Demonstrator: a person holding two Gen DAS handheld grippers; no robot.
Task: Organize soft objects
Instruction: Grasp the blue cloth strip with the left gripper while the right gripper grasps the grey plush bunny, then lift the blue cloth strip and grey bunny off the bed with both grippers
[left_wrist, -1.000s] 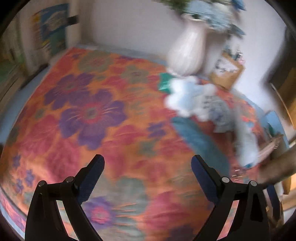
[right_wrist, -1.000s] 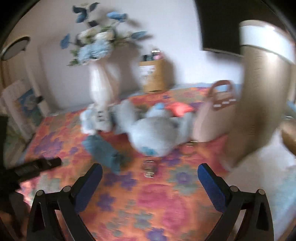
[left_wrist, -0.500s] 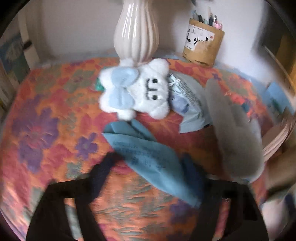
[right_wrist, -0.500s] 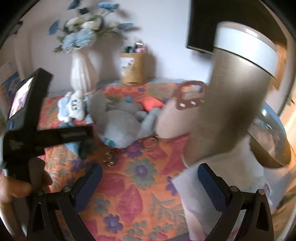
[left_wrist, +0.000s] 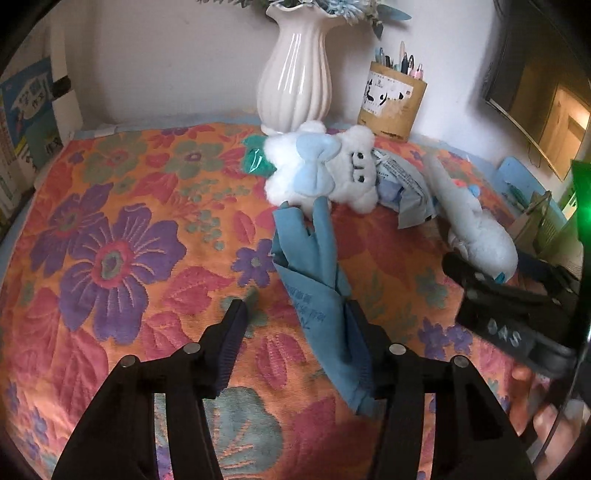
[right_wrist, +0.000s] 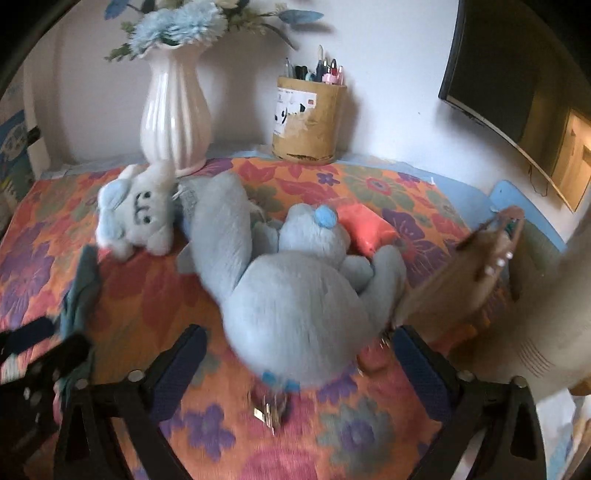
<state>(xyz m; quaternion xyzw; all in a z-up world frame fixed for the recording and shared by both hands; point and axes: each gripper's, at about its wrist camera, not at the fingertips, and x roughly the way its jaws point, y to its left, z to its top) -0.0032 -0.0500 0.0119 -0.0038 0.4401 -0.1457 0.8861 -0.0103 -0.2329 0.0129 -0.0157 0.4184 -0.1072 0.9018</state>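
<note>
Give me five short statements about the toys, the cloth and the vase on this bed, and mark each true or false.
1. The white vase stands upright. True.
2. The blue cloth hangs in the air. False: it lies on the floral bedspread.
3. The small white plush lies just in front of the vase. True.
4. The big grey-blue plush sits inside the pen holder. False: it lies on the bedspread.
5. The pen holder is empty. False: pens stick out.
</note>
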